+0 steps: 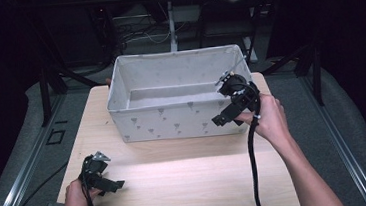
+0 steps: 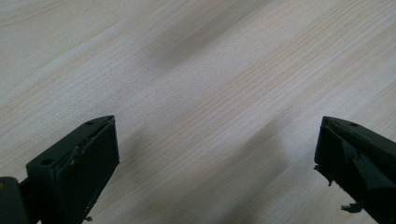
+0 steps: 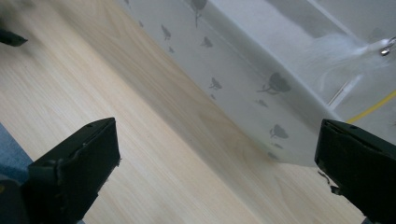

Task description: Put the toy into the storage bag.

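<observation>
The fabric bin [image 1: 172, 116] is a pale grey, soft-sided rectangular box (printed with small dark tree shapes) standing upright and open-topped at the far middle of the worktop [image 1: 188, 183]. Its long side faces the person, and its inside floor looks bare.

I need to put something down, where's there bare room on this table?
The table is bare in front of the fabric bin, between the left gripper and the right gripper. A narrower bare strip runs left of the bin. It's crowded at the bin's right corner.

High view overhead, gripper views near table [image 1: 187, 178]
</observation>
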Motion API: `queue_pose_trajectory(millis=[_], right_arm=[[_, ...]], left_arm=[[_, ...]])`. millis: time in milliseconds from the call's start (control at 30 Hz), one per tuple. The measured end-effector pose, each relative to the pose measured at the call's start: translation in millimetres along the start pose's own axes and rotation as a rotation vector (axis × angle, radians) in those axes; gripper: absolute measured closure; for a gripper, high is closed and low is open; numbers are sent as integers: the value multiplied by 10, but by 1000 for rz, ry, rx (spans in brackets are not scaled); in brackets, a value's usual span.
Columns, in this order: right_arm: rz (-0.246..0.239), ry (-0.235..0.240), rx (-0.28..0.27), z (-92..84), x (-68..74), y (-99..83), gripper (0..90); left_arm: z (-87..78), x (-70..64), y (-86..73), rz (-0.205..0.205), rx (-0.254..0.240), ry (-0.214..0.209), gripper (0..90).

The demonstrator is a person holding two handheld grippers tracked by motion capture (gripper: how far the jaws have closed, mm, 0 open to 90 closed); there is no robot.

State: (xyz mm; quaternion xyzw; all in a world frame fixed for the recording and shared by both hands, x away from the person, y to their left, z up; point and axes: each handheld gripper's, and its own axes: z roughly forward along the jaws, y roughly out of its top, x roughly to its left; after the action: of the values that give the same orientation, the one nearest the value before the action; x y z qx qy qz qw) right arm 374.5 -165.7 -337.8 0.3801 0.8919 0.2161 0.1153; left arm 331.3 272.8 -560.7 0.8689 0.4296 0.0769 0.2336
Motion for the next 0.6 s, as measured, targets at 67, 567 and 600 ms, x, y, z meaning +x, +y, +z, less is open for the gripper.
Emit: queue_pose_trajectory(millis=[67,567,600], right_arm=[[-1,5,3,47,22,-53,0],[-20,30,61,596,195,-580,0],[-18,40,65,641,205,-623,0]], left_arm=[[1,-1,0,1,1,0,0],[5,-13,0,5,4,4,0],[4,-13,0,6,5,5,0]])
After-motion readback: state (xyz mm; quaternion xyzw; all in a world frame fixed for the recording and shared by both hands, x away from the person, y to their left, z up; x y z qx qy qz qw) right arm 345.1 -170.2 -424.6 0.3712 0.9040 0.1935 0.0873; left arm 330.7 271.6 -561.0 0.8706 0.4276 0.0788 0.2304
